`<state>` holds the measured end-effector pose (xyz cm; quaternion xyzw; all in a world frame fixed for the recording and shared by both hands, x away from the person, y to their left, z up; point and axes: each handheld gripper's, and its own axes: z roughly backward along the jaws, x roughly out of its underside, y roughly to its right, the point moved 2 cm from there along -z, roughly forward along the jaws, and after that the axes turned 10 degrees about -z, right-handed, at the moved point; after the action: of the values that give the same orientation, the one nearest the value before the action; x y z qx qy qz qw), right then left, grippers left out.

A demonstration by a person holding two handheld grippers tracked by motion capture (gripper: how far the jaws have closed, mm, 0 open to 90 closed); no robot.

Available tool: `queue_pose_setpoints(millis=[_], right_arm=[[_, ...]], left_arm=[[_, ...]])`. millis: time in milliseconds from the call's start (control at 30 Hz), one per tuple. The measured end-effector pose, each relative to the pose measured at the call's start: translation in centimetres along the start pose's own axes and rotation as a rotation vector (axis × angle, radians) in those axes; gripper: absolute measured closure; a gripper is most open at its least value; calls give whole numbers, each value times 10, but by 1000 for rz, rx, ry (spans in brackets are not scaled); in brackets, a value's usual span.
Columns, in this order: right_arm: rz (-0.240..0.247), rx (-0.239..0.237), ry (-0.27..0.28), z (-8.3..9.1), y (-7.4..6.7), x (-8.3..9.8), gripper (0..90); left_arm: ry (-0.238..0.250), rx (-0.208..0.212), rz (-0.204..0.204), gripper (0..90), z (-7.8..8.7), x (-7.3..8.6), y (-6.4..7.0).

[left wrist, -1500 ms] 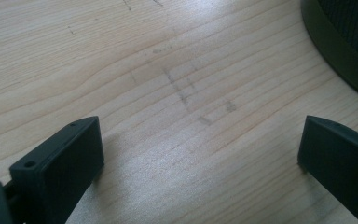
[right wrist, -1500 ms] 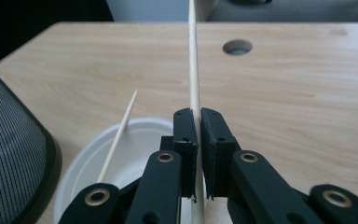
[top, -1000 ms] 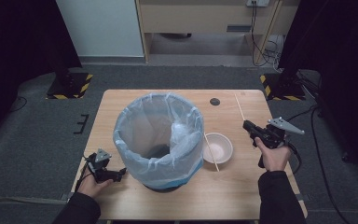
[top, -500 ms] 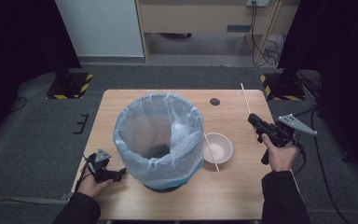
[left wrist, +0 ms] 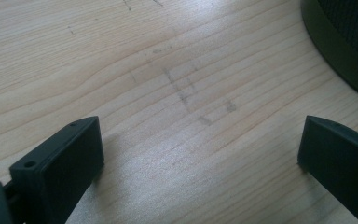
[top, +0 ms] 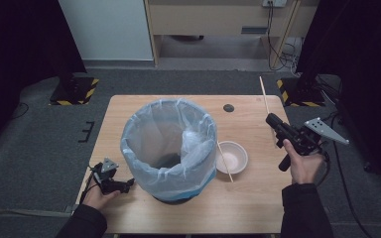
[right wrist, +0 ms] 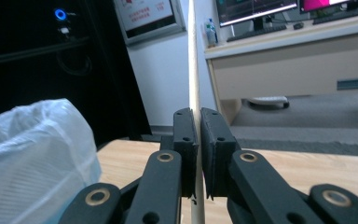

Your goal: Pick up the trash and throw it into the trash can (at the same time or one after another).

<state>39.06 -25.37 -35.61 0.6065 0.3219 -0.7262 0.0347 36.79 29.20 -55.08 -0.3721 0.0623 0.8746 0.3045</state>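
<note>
My right gripper [top: 271, 119] is shut on a thin wooden stick [top: 263, 95] and holds it above the right side of the table; the stick points up and away. In the right gripper view the stick [right wrist: 193, 56] stands upright, pinched between the pads [right wrist: 186, 135] of my right gripper [right wrist: 198, 140]. A second stick [top: 224, 162] lies across a pale bowl [top: 237, 157]. My left gripper [top: 127, 185] rests on the table at the front left, beside the bin's base. Its jaws stand wide open over bare wood, seen from my left gripper [left wrist: 200, 154].
A tall bin lined with a clear blue-tinted bag [top: 168, 144] stands mid-table; its dark base [left wrist: 349, 51] is close to my left gripper. A small black disc [top: 228, 107] lies at the back. The wooden table [top: 258, 203] ends near both hands.
My right gripper has risen and shifted to the right with the stick, lifting it off the table. The left gripper has stayed where it was.
</note>
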Motion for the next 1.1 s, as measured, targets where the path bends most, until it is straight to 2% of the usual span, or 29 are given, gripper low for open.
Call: queue_pose_setpoints(millis=[533, 1100], right_arm=[[21, -80, 81, 11, -24, -19, 857], [55, -188, 115, 12, -58, -31, 858]], left_arm=[[0, 0, 0, 0, 0, 0, 0], [0, 1, -1, 0, 0, 0, 0]])
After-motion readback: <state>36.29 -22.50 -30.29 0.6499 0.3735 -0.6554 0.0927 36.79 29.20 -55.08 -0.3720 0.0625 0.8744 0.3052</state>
